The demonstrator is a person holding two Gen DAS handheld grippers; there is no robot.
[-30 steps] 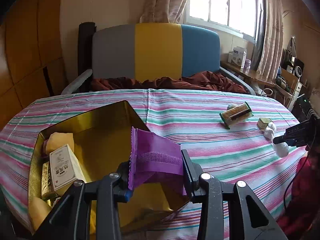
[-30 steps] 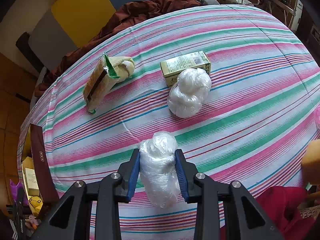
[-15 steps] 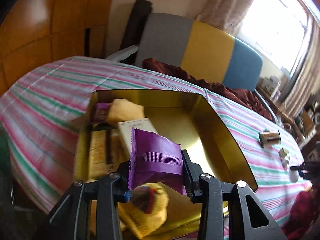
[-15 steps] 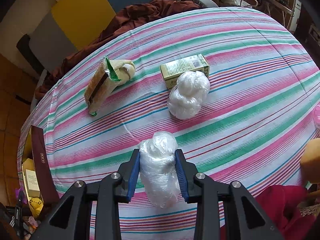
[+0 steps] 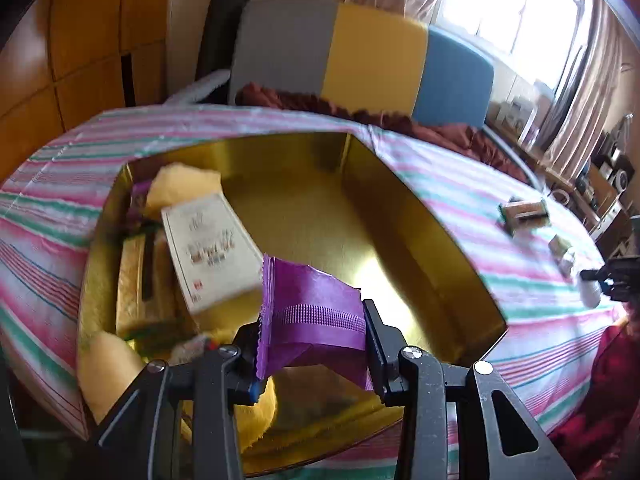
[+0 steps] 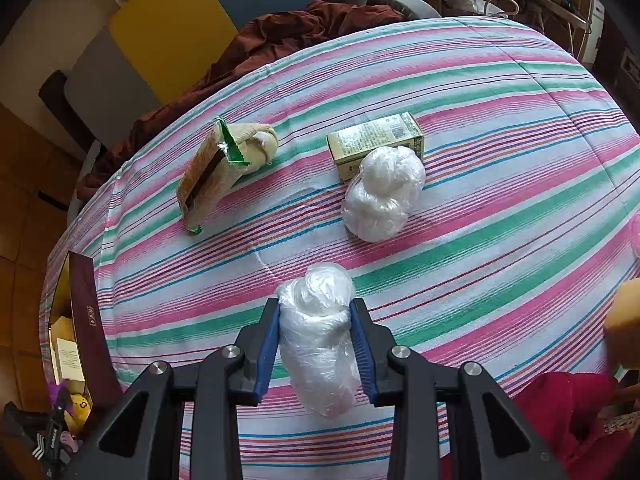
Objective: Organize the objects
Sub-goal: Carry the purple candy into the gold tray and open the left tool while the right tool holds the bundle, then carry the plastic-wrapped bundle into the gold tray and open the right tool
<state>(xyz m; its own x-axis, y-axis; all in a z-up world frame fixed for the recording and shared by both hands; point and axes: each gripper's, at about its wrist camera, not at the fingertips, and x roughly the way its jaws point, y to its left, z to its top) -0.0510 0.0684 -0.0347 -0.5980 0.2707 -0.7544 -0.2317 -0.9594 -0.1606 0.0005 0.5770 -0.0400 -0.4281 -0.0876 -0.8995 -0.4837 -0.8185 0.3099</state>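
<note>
My left gripper (image 5: 312,332) is shut on a purple foil packet (image 5: 310,316) and holds it over the near part of a gold tin box (image 5: 420,216). The box holds a white carton (image 5: 208,248), yellow pouches (image 5: 182,188) and a gold-wrapped packet (image 5: 136,280) on its left side. My right gripper (image 6: 316,328) is shut on a clear plastic-wrapped bundle (image 6: 320,336) just above the striped tablecloth (image 6: 500,208). On the cloth beyond lie a second plastic bundle (image 6: 382,196), a small green-yellow carton (image 6: 374,138) and a green-edged snack pack (image 6: 212,172).
The gold box's dark outer wall (image 6: 86,328) shows at the far left of the right wrist view. A grey, yellow and blue sofa (image 5: 360,56) with a brown blanket (image 5: 400,120) stands behind the table. A red garment (image 6: 568,412) lies at the near right edge.
My left gripper with the purple packet has swung left from the box's right wall to over its inside and has lowered a little. The right gripper and its bundle have barely moved.
</note>
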